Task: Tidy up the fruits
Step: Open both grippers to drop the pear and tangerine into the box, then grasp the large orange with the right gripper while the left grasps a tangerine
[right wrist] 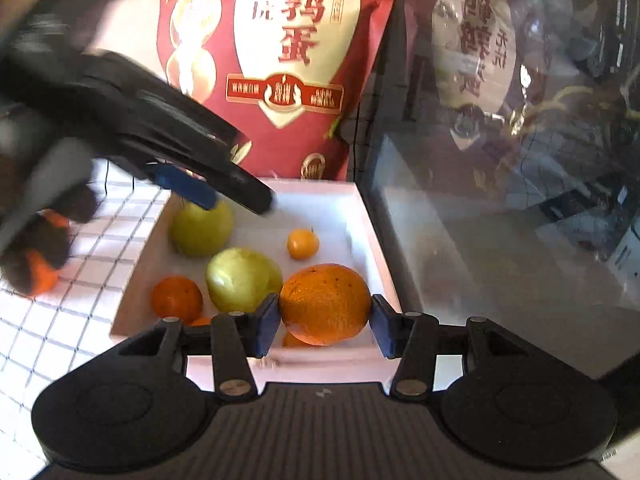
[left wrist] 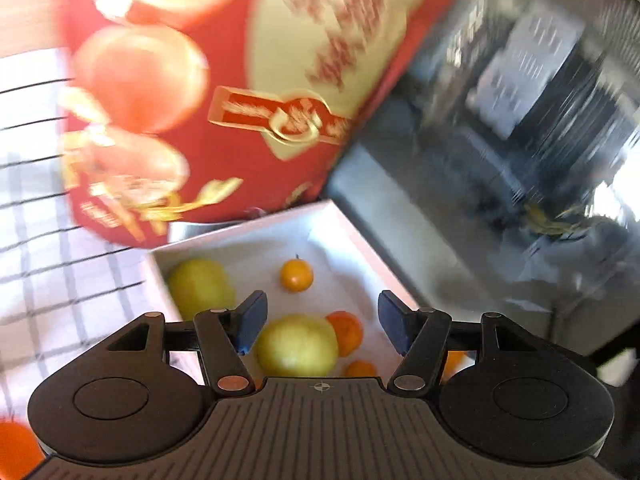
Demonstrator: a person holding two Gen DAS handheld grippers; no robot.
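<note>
The right gripper [right wrist: 325,322] is clenched on a large orange [right wrist: 325,304], held just above the near edge of the white box [right wrist: 368,236], so release lies straight below. The left gripper [left wrist: 322,322], jaws apart and empty, hangs over 2 yellow-green pears [left wrist: 297,346] inside. The red pouch [right wrist: 276,60] behind reads "鹌鹑蛋" in large characters.

Large orange [right wrist: 325,304] clamped between the right gripper [right wrist: 325,320] pads, over the white box [right wrist: 372,236], yellow-green pear [right wrist: 242,280] just left, small tangerine [right wrist: 303,244] beyond
</note>
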